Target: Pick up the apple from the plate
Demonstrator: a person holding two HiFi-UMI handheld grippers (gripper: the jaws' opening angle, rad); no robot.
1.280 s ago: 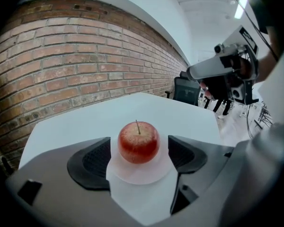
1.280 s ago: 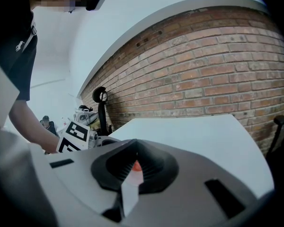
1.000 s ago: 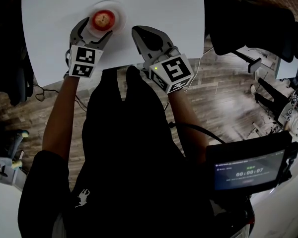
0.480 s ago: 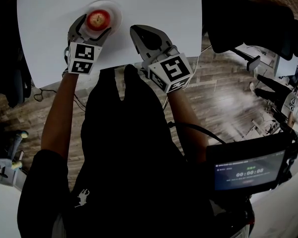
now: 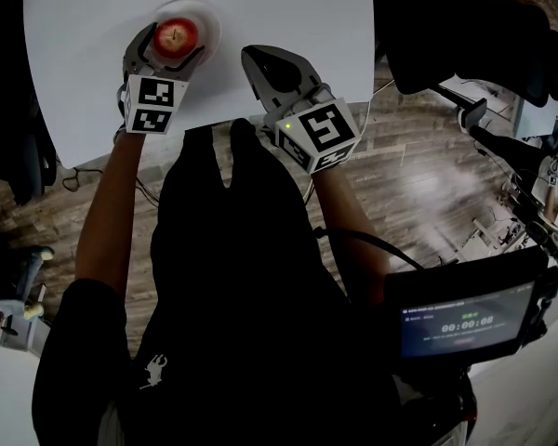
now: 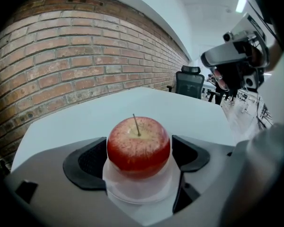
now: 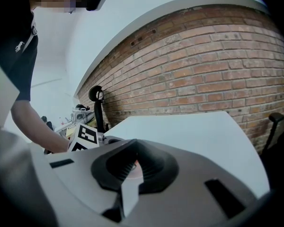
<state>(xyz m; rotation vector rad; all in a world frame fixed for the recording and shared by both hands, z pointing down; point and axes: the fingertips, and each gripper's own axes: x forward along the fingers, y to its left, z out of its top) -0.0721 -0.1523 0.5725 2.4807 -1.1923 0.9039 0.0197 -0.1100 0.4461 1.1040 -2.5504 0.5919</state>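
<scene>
A red apple (image 5: 175,35) with a thin stem stands upright on a small clear plate (image 5: 203,17) at the left of the white table (image 5: 288,7). My left gripper (image 5: 170,45) reaches around it. In the left gripper view the apple (image 6: 138,148) sits between the two dark pads (image 6: 85,162), which stand close beside it without pressing on it. These jaws have just been opening and are open. The plate (image 6: 137,193) shows under the apple. My right gripper (image 5: 258,61) rests to the right of the plate, shut and empty (image 7: 132,143).
The table's near edge runs just behind both grippers, with wooden floor below. A brick wall (image 6: 61,46) lies beyond the table. An office chair (image 6: 189,82) stands past its far side. A dark screen (image 5: 460,319) hangs at the lower right.
My left gripper has crept forward, so its jaws now flank the apple more fully. The right gripper has stayed put.
</scene>
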